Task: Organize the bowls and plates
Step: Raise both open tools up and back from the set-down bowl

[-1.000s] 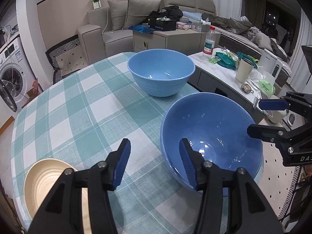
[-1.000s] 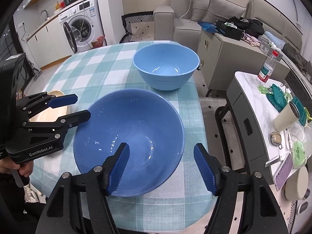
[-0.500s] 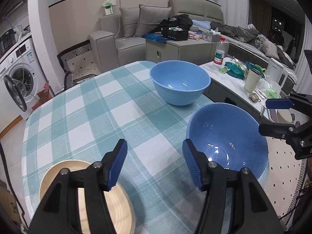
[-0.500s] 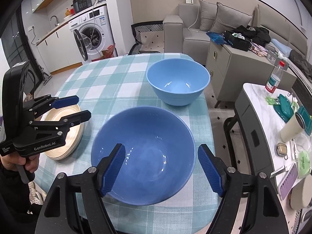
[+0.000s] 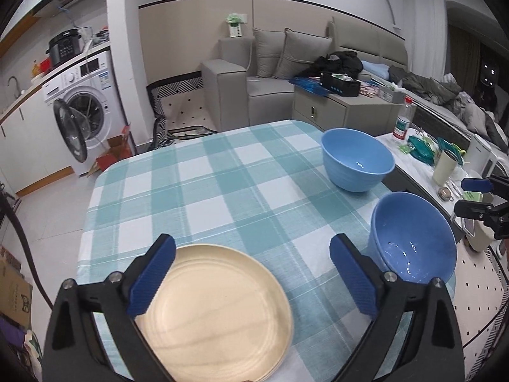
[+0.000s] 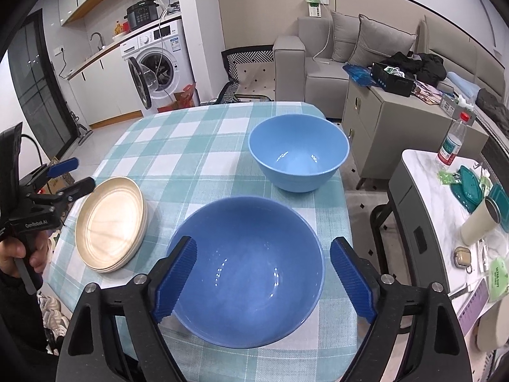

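Nearest the person, both grippers hover above the near edge of the table [image 6: 191,146] with their jaws wide and holding nothing. The right gripper [image 6: 262,278] hangs over the darker blue bowl [image 6: 248,270], which sits at the near right corner, its rim lying between the spread jaws without touching them as far as I can tell. The left gripper [image 5: 251,275] hangs over the stack of cream plates [image 6: 111,219] at the near left corner; the right wrist view shows several plates already nested there.

Farther along the right edge stands the lighter blue bowl [image 6: 299,152], upright and apart from the darker one.

As I judge it, the plates are gathered, so that part looks done. The two bowls are not yet nested, so stacking one inside the other seems to be what is left. The far half of the checked cloth carries nothing of the task.
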Available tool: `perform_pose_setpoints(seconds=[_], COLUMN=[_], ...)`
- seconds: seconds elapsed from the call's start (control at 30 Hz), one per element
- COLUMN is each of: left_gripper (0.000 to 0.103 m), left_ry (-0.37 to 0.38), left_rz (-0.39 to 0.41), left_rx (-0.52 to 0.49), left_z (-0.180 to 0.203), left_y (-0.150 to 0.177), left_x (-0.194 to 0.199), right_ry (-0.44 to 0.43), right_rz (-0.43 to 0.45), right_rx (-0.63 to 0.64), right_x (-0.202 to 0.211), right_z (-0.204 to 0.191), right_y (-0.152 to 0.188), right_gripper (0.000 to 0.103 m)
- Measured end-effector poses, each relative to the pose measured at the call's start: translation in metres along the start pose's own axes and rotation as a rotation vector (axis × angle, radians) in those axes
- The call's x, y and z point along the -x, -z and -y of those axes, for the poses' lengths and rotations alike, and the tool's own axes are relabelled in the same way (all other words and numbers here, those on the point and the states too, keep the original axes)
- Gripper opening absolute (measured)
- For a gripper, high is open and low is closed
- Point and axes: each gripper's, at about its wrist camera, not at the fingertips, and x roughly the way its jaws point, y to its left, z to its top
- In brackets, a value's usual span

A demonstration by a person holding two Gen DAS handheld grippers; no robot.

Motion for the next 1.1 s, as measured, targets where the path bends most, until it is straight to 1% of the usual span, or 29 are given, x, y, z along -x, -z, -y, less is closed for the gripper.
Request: perform_pose_setpoints(seconds=[0.1,0.2,0.33,0.57,0.8,0.97,1.1], left_gripper=[0.098,0.098,0.098,0.098,0.098,0.098,0.098], left_ry=[-0.005,0.019,0.041,0.081,0.134,0.165,0.161], left_rz=[0.011,0.020,0.022,0.027,0.013,0.000,-0.009], left_rx=[0.024,0.039,0.010,-0.034,-0.007,0.018,0.034], left_z=[-0.011,-0.013,0.000,0.021,0.026,0.028,0.031], left_y=[-0.002,-0.008,-0.015,-0.032,-0.049,-0.061,-0.068], left_x=[0.007,0.009,0.004,-0.004,-0.020,-0.036,-0.050], right_ry=[-0.001,0.002,-0.006,-0.010,-0.005,0.003,0.008], right_rz=[0.015,0.025,0.042,0.107,0.141,0.143,0.114], right_rx=[0.008,-0.001,-0.038,-0.099,-0.120,-0.135,-0.161], right_x=[0.007,0.010,0.016,0.033,0.043,0.038,0.018], right_z=[0.000,0.005,0.019,0.044,0.062,0.075,0.087], right_y=[-0.003,-0.007,-0.015,-0.037,-0.056,-0.069,-0.076], right_gripper=[0.090,0.090,0.090,0.090,0.090,0.090,0.090])
